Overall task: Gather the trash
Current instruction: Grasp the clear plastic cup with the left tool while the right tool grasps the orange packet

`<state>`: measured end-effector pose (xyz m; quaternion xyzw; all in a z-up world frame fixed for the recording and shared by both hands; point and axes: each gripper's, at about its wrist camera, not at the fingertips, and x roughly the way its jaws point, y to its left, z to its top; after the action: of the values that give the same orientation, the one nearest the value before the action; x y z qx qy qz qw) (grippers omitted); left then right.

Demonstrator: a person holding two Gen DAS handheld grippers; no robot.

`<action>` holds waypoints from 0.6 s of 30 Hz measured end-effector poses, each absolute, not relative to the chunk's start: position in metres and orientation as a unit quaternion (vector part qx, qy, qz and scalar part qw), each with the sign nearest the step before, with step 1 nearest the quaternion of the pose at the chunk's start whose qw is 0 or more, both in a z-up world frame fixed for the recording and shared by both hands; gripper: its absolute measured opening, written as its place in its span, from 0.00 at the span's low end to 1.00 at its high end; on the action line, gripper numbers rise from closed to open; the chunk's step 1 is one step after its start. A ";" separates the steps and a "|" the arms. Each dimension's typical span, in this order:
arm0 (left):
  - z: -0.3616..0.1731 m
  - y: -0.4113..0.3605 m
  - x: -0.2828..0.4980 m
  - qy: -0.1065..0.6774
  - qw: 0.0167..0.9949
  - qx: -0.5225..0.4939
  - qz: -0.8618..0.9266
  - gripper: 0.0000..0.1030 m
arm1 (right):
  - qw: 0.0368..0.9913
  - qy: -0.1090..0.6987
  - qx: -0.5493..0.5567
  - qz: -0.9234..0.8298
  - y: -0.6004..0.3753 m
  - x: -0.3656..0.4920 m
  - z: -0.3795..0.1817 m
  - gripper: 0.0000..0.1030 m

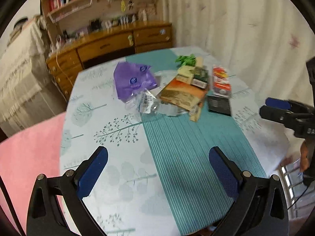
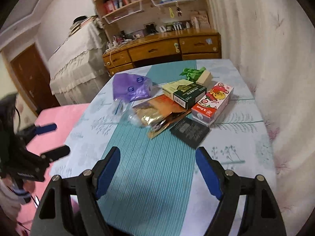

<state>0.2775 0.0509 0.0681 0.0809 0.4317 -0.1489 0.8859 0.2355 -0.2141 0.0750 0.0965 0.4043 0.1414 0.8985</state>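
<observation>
Trash lies in a pile at the far half of the table (image 1: 110, 177) (image 2: 246, 157): a purple plastic bag (image 1: 132, 80) (image 2: 130, 88), clear crumpled plastic (image 1: 145, 102) (image 2: 126, 110), an orange and gold foil packet (image 1: 183, 96) (image 2: 155, 116), a green and cream box (image 1: 193, 74) (image 2: 187, 92), a red cartoon carton (image 1: 221, 78) (image 2: 213, 102), a flat black packet (image 1: 219, 104) (image 2: 190, 132) and a green wrapper (image 1: 186, 59) (image 2: 192, 72). My left gripper (image 1: 158, 157) and right gripper (image 2: 158, 157) both hover open and empty over the near part of the table, short of the pile.
A wooden desk (image 1: 110, 45) (image 2: 163, 47) with bookshelves stands behind the table. A white curtain (image 1: 236, 19) (image 2: 265, 39) hangs on the right. A pink surface (image 1: 29, 147) (image 2: 65, 118) lies left of the table. A cloth-covered piece of furniture (image 2: 76, 59) stands at the back left.
</observation>
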 end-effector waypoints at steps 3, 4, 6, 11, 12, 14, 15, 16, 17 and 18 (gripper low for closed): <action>0.054 0.059 0.314 0.453 0.880 0.036 -0.141 0.97 | 0.884 0.414 0.147 0.160 -0.217 0.267 0.061 0.77; 0.050 0.062 0.326 0.459 0.877 0.020 -0.139 0.95 | 0.881 0.417 0.155 0.164 -0.216 0.274 0.057 0.76; 0.039 0.067 0.354 0.473 0.871 -0.011 -0.131 0.83 | 0.869 0.428 0.176 0.173 -0.210 0.299 0.043 0.70; 0.019 0.070 0.403 0.493 0.863 -0.045 -0.105 0.81 | 0.848 0.463 0.203 0.158 -0.195 0.348 0.010 0.66; 0.017 0.070 0.406 0.495 0.861 -0.049 -0.105 0.81 | 0.843 0.469 0.213 0.152 -0.195 0.357 0.003 0.66; 0.013 0.071 0.415 0.501 0.857 -0.061 -0.105 0.81 | 0.836 0.478 0.230 0.142 -0.197 0.370 -0.006 0.66; 0.010 0.071 0.419 0.504 0.854 -0.065 -0.108 0.81 | 0.832 0.482 0.238 0.139 -0.198 0.374 -0.010 0.66; 0.008 0.070 0.422 0.507 0.853 -0.065 -0.108 0.81 | 0.827 0.484 0.249 0.139 -0.199 0.380 -0.014 0.66; 0.005 0.070 0.426 0.511 0.851 -0.065 -0.106 0.81 | 0.825 0.483 0.257 0.142 -0.200 0.384 -0.016 0.66; 0.003 0.069 0.429 0.514 0.849 -0.065 -0.104 0.81 | 0.825 0.480 0.261 0.145 -0.200 0.387 -0.018 0.66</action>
<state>0.4285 0.0693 0.0028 -0.0653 0.5138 -0.1044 0.8490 0.3867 -0.1998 -0.0177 0.2615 0.4804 0.1450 0.8245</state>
